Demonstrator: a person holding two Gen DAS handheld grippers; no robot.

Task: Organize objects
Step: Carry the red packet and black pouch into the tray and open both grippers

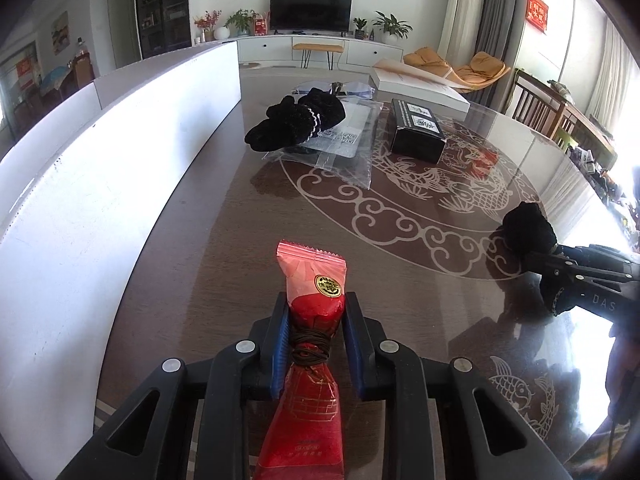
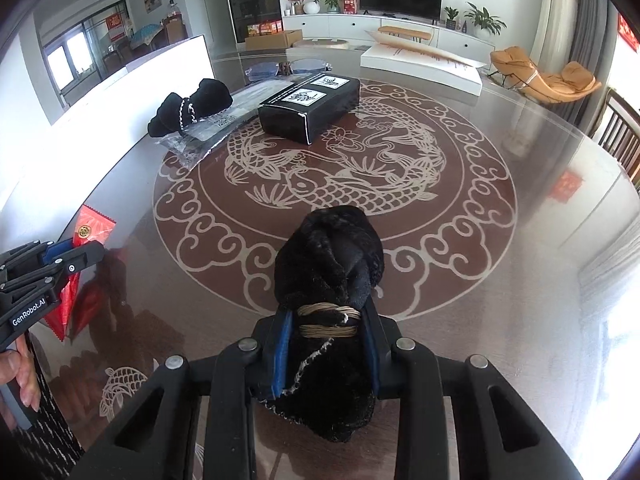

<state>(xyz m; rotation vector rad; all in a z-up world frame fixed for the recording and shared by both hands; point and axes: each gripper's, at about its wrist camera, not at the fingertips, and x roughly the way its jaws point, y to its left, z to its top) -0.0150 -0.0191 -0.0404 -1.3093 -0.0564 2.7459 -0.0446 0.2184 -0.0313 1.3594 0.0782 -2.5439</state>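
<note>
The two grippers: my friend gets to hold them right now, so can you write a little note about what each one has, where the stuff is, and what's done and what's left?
Left gripper: shut on the red snack packet, held over the table.
Right gripper: shut on a black fuzzy bundle tied with tan cord, also over the table.
Farther back on the table: a second black bundle lying on clear plastic bags, and a black box beside them.
Done: both things picked up.
Left: probably set each down in its place; where that is, the pictures don't show.
</note>
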